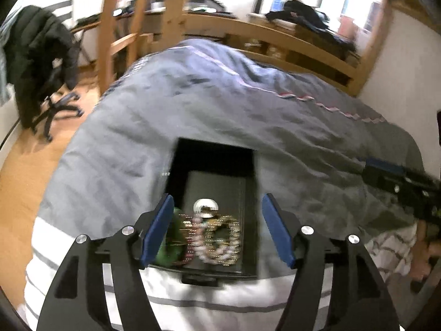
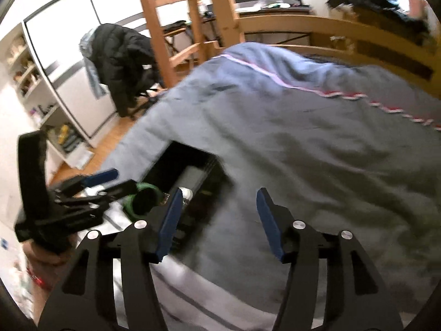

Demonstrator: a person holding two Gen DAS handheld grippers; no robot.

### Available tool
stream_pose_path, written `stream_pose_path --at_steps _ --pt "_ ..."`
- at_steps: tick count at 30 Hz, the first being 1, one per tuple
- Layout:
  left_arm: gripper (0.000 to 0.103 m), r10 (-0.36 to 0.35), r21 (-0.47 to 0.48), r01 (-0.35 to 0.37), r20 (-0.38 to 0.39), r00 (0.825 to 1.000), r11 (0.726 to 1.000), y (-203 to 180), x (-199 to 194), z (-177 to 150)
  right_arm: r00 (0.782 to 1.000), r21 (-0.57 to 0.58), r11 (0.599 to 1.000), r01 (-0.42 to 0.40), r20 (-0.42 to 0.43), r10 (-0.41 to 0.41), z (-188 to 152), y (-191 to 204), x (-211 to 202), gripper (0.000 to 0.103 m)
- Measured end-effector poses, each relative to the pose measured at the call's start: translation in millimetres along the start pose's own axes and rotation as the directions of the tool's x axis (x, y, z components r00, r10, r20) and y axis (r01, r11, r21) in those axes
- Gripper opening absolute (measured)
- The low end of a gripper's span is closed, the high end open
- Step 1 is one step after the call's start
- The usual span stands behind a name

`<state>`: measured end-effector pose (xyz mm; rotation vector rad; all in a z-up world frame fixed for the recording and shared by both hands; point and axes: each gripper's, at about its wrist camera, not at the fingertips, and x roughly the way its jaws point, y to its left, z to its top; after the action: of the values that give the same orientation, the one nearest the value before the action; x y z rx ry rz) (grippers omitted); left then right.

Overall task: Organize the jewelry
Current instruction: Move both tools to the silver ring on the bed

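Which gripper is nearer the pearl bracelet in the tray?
Left. The left gripper hangs open directly over the pearl bracelet; the right gripper is open off to the tray's right, above the duvet.

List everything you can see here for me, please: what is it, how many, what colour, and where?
tray: one, black, on the bed, holding the jewelry
green bangle: one, left side of the tray
pearl bracelet: one, pinkish white, middle of the pile
gold bangles: several, count unclear, right of the pile
silver round piece: one, behind the pile
duvet: one, grey-blue, covering the bed
bed frame: one, light wood, with ladder
office chair: one, black, jacket draped on it, on the floor at left
left gripper: black, blue pads, open above the tray
right gripper: black, blue pads, open over the duvet
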<state>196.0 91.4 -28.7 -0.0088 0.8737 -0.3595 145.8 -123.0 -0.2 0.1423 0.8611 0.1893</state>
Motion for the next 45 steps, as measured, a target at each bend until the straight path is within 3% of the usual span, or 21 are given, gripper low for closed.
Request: stream_pose_path --at_steps 8,12,16,18,25,29,37,45 --pt "0.065 -0.149 0.16 0.149 -0.012 0.989 0.976 -93 15 -25 0.989 -0.009 0.991 0.133 -0.056 -0.133 -50 -72 -38 0.051" --pt "0.065 -0.154 0.33 0.157 -0.034 0.987 0.931 -152 37 -56 0.978 0.025 0.984 0.176 -0.113 -0.173 -80 -104 -36 0.049" --pt "0.064 -0.154 0.428 0.184 -0.106 0.982 0.885 -187 65 -79 0.97 0.092 0.976 0.198 -0.162 -0.182 -107 -138 -31 0.032" --pt "0.059 -0.148 0.447 0.196 -0.141 0.979 0.873 -192 77 -86 0.967 0.093 0.977 0.19 -0.191 -0.17 -121 -145 -27 0.026" --pt "0.058 -0.202 0.432 0.271 -0.199 0.959 0.86 -190 97 -90 0.932 0.124 0.973 0.197 -0.331 -0.146 -171 -164 2 0.026" --pt "0.058 -0.187 0.447 0.279 -0.239 0.953 0.85 -196 113 -96 0.929 0.153 0.968 0.197 -0.344 -0.135 -176 -169 6 0.026" --pt "0.056 -0.184 0.431 0.288 -0.267 0.946 0.855 -192 120 -100 0.924 0.17 0.965 0.202 -0.36 -0.13 -184 -170 2 0.028" --pt "0.042 -0.185 0.431 0.293 -0.276 0.943 0.854 -192 120 -101 0.921 0.181 0.961 0.209 -0.368 -0.131 -185 -171 4 0.029"
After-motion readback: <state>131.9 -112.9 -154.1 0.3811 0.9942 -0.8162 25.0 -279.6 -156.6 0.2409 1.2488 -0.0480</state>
